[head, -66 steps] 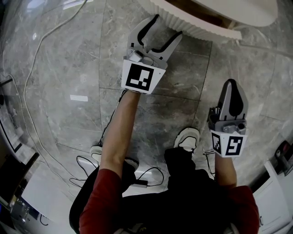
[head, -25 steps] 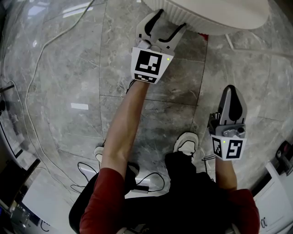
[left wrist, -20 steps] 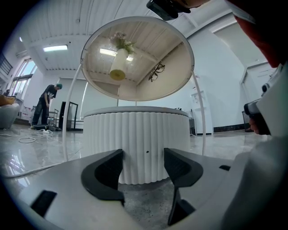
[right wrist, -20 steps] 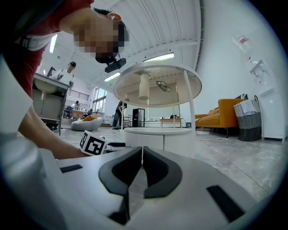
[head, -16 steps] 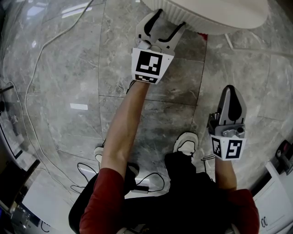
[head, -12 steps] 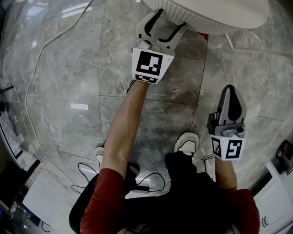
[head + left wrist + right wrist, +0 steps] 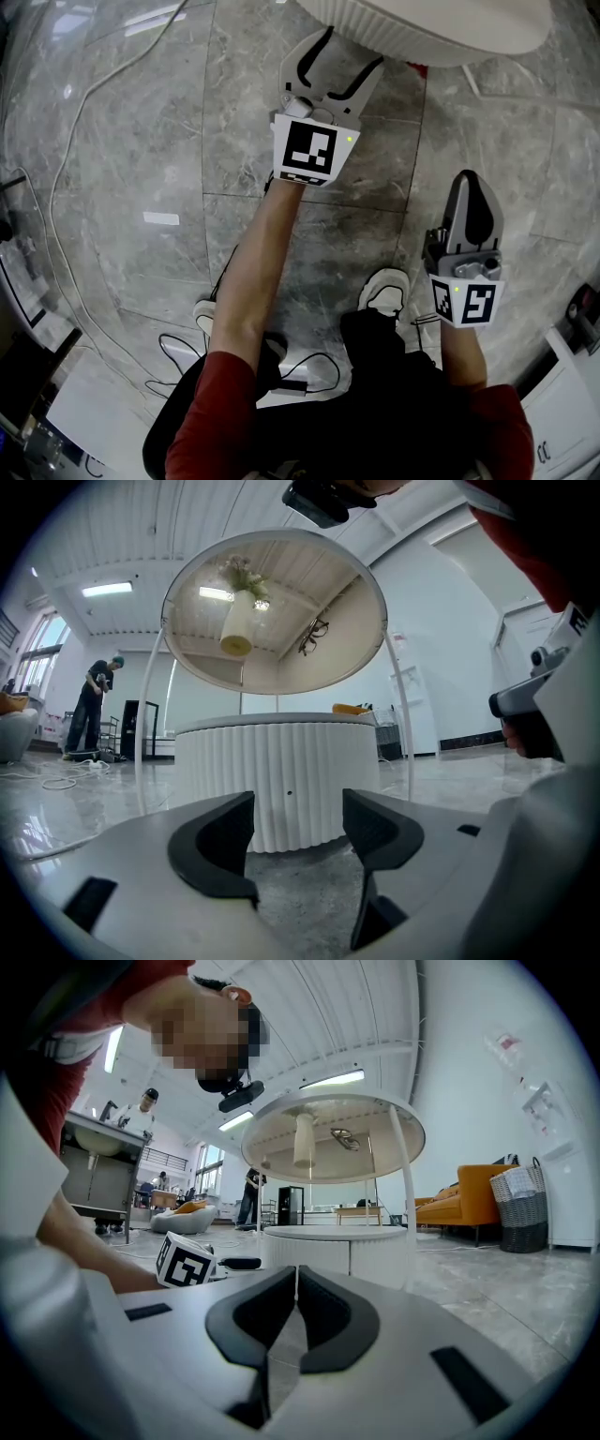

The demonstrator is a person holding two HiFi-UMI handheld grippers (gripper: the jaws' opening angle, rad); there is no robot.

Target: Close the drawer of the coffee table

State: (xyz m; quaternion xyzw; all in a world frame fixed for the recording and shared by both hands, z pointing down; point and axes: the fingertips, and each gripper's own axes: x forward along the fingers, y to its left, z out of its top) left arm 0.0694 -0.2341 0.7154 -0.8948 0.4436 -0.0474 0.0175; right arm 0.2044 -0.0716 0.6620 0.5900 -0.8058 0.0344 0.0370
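Left gripper (image 7: 349, 52) at the coffee table (image 7: 441, 42), right gripper (image 7: 472, 187) idle.

From my end, the left gripper's jaws stand apart with nothing between them. They face the table's white ribbed wall at close range, and a strip of grey marble floor (image 7: 141, 141) shows between tips and wall in the left gripper view. The drawer (image 7: 281, 780) reads flush with that ribbed wall, and I cannot pick out its seam. The right gripper's jaws are pressed together on nothing. It hangs low over the floor beside the person's white shoe (image 7: 384, 286), well apart from the table.
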